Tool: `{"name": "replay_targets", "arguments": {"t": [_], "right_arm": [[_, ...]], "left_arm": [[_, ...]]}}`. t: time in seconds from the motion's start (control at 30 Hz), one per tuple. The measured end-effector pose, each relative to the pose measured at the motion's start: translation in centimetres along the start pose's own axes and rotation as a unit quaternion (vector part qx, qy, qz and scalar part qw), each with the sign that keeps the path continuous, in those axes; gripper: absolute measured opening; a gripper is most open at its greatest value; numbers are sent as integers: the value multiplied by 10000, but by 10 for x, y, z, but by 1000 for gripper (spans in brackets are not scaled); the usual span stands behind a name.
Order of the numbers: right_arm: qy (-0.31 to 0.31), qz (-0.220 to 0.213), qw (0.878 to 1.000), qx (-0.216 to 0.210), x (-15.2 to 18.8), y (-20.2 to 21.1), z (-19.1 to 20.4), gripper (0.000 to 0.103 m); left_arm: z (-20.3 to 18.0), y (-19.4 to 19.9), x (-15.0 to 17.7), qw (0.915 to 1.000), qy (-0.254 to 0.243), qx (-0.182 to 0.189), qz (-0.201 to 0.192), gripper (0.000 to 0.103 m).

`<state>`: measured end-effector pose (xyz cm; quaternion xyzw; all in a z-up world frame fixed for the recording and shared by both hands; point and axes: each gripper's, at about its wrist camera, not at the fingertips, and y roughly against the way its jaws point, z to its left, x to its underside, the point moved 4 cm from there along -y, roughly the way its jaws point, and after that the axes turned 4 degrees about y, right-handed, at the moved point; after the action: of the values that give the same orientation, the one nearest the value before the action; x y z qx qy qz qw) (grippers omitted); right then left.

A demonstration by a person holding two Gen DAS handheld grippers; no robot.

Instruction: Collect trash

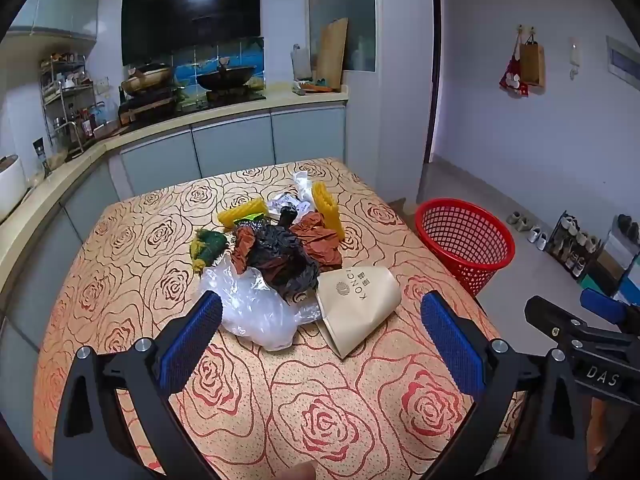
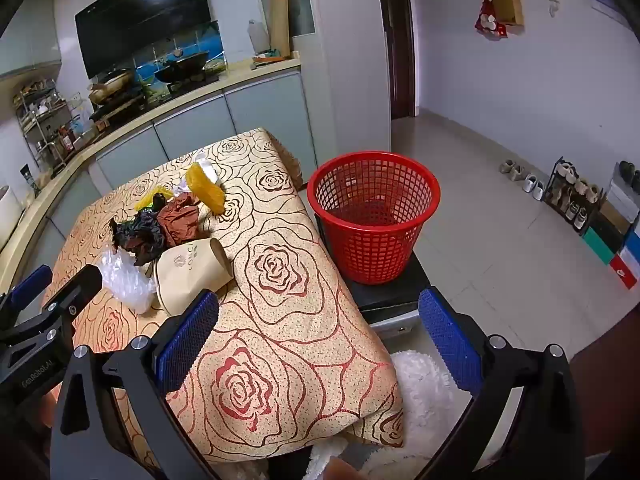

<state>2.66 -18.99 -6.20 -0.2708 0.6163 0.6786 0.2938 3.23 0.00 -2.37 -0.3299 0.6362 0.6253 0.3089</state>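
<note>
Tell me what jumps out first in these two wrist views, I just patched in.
The red basket stands out first, sitting empty on a low dark stand beside the table's right edge. Next is the trash pile mid-table on the rose-patterned tablecloth: crumpled black and brown wrappers, a clear plastic bag and a tan paper cup lying on its side. Both grippers, left gripper and right gripper, are open and hold nothing.

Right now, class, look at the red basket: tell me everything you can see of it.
The red basket is a round bin of what looks like plastic, its wall an open lattice of small square holes under a solid rim. It tapers toward the base and stands upright, mouth open. Nothing shows inside. It sits on a dark raised platform beside the right edge of the table, apart from the trash pile. Neither gripper touches it.
</note>
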Motion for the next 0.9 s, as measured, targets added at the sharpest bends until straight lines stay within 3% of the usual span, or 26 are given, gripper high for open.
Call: {"name": "replay_targets", "arguments": {"t": [0.9], "right_arm": [[13,-21,10000,14,-2,4,1,98]], "left_arm": [[4,1,2,10000,87,29,-13,96]]}}
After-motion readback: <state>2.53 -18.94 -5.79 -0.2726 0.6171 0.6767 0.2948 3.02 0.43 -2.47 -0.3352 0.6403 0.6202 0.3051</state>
